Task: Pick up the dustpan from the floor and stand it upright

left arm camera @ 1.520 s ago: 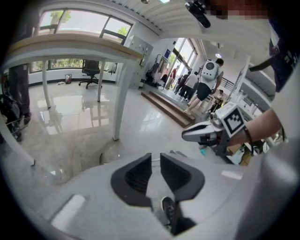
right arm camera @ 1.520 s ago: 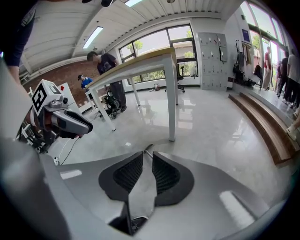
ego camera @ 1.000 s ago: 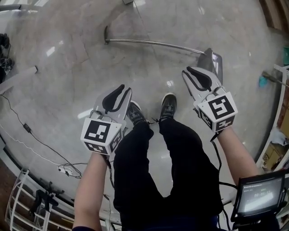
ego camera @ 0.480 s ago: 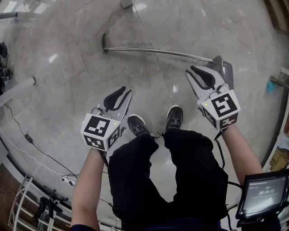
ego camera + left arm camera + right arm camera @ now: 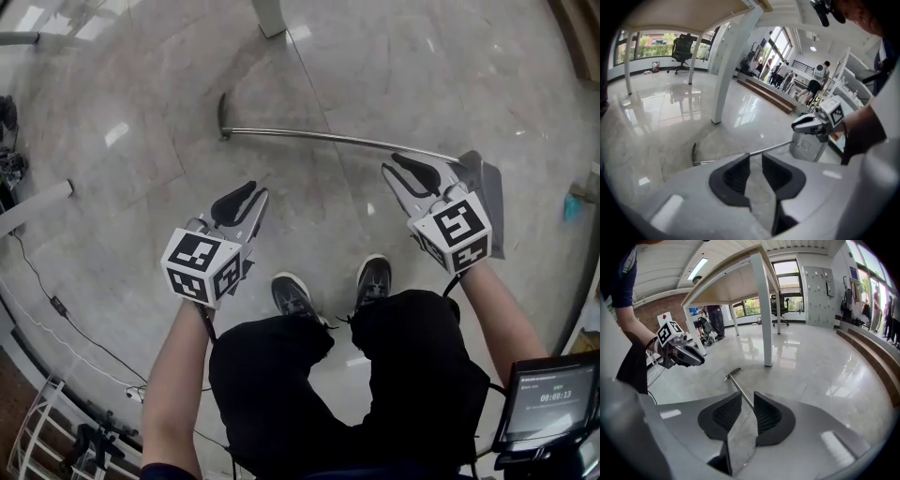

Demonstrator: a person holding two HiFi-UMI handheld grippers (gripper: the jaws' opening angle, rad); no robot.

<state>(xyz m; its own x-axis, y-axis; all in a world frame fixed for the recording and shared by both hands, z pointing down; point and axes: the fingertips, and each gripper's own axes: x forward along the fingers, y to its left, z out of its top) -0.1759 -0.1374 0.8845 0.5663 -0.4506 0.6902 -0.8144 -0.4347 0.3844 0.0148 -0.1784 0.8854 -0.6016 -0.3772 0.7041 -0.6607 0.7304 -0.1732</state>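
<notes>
Right gripper (image 5: 394, 169): your jaws opening, empty.
Left gripper (image 5: 255, 195): narrowly spread, empty.
Dustpan (image 5: 484, 192): lying just beyond your right gripper, apparently untouched.

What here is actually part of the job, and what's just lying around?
Part of the job: dustpan, lying flat; its long handle; left gripper, open, empty; right gripper, jaws opening, empty.
Just lying about: table leg; cable; office chair.
</notes>
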